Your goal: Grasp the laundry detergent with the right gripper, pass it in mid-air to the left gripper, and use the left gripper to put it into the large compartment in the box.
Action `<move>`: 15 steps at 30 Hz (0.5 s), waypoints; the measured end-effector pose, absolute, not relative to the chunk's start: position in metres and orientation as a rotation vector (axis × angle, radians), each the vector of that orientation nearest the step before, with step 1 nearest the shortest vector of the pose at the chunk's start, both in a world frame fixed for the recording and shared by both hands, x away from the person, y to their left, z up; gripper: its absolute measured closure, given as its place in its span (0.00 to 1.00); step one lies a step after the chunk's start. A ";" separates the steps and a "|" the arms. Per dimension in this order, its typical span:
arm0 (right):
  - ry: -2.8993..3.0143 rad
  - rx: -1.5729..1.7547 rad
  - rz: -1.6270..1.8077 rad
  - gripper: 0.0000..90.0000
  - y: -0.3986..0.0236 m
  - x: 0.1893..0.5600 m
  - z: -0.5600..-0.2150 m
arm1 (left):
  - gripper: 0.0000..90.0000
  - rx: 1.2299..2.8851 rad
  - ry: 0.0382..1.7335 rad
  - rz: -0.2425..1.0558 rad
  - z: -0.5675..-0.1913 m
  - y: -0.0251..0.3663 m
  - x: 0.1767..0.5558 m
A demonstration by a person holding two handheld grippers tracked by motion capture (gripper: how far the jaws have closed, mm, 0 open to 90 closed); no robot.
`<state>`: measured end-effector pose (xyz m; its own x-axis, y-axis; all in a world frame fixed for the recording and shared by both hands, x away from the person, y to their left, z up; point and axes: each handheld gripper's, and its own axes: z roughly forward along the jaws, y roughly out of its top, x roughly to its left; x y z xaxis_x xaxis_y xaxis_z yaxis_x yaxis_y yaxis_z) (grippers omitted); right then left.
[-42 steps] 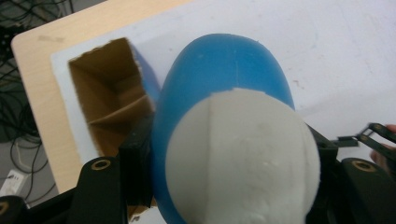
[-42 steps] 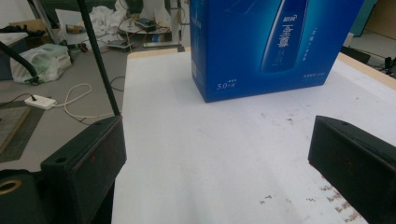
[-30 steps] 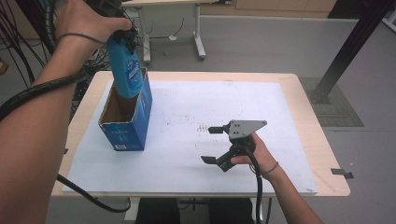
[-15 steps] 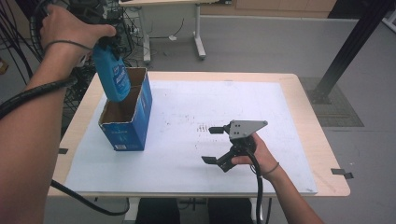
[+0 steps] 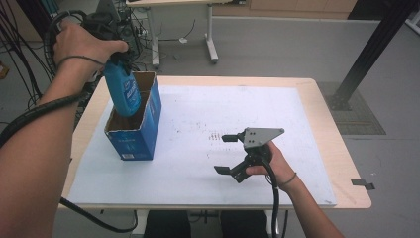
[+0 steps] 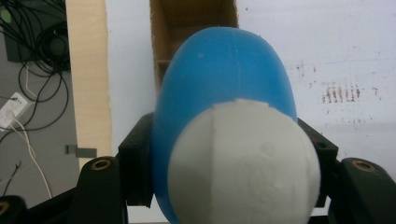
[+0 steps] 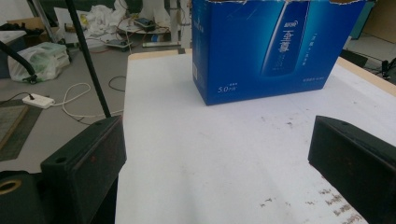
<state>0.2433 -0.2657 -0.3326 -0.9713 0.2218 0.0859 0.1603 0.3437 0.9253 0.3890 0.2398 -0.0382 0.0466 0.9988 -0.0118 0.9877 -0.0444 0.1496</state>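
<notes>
Bottles: one, blue bottle (image 5: 124, 91) with a white cap (image 6: 243, 161), upright, lower end sunk into the open top of the box, upper part above the rim.
Boxes: one, blue carton (image 5: 134, 124), top open, brown inside, standing at the left of the table near its left edge; white print on the side in the right gripper view (image 7: 275, 46).
Grippers: two.
Left gripper (image 5: 116, 54): above the carton, pointing down, jaws clamped on both sides of the blue bottle just under the cap; in the left gripper view the bottle hangs straight over the carton's opening (image 6: 194, 21).
Right gripper (image 5: 229, 153): resting low over the sheet right of centre, jaws spread wide with nothing between them, aimed at the carton and well apart from it.
Hands: two, left hand (image 5: 81, 42) over the carton, right hand (image 5: 272, 161) at the front right.
Table (image 5: 332, 144): one, light wood, covered by one white sheet (image 5: 198, 114) with small dark marks (image 5: 214, 136) near the middle.
In the way: nothing between the bottle and the carton's opening.
Around: cables (image 5: 29, 29) on the floor at the left, a second table's legs (image 5: 210, 34) behind, a black post (image 5: 369, 49) at the right.
</notes>
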 end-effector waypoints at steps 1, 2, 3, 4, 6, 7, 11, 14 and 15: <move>2.531 0.360 1.730 0.04 -0.266 0.243 -0.333 | 0.42 2.187 2.088 0.144 -0.041 0.239 0.389; 2.531 0.360 1.731 0.04 -0.266 0.243 -0.333 | 0.42 2.188 2.094 0.141 -0.044 0.239 0.390; 2.531 0.360 1.731 0.04 -0.265 0.243 -0.333 | 0.42 2.195 2.096 0.135 -0.047 0.239 0.391; 2.530 0.359 1.733 0.04 -0.265 0.243 -0.333 | 0.42 2.196 2.100 0.130 -0.050 0.239 0.392; 2.532 0.358 1.731 0.04 -0.265 0.243 -0.333 | 0.42 2.199 2.107 0.115 -0.056 0.239 0.394; 2.532 0.359 1.733 0.04 -0.265 0.244 -0.333 | 0.42 2.198 2.106 0.110 -0.059 0.240 0.394; 2.532 0.361 1.734 0.04 -0.265 0.244 -0.333 | 0.42 2.199 2.114 0.096 -0.066 0.241 0.396; 2.533 0.363 1.731 0.04 -0.265 0.244 -0.334 | 0.42 2.206 2.123 0.099 -0.072 0.240 0.398; 2.532 0.362 1.730 0.04 -0.265 0.244 -0.334 | 0.42 2.207 2.125 0.099 -0.075 0.240 0.398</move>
